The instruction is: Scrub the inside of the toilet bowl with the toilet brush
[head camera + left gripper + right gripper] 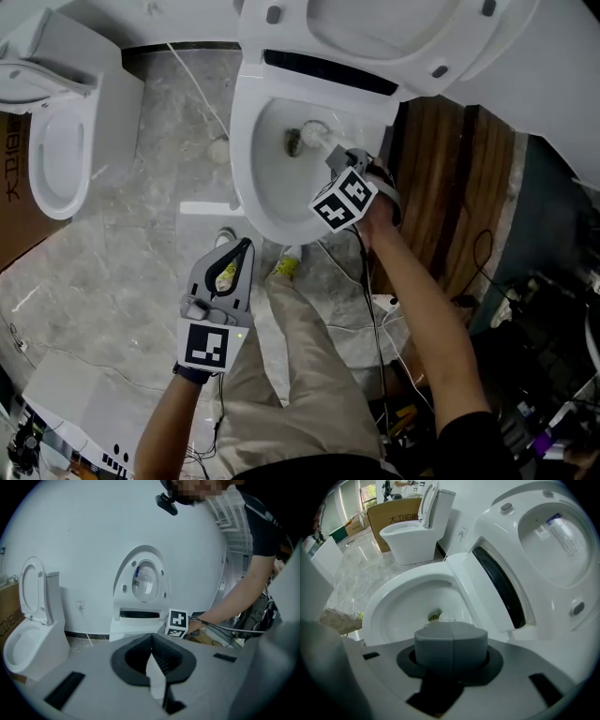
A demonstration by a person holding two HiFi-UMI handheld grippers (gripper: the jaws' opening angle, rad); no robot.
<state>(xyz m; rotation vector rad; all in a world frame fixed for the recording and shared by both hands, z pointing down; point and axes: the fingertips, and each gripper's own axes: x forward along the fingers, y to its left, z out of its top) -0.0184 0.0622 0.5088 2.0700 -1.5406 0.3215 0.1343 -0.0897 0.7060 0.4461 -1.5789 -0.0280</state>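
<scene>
Toilet brush [314,136] clamped between right gripper [339,157] fingers [349,165]

Grey veined marble floor [131,244] spreads under me and meets dark wood boards [441,178] on my right. A second toilet [56,141] stands off to my left against the white wall [84,531], above a black skirting [178,49] — a cardboard box [393,515] beside it. Daylight comes through windows [368,491] beyond.

Left tongs [246,247] and right tongs [336,159] are grey, with black-white marker cubes [206,345].
</scene>
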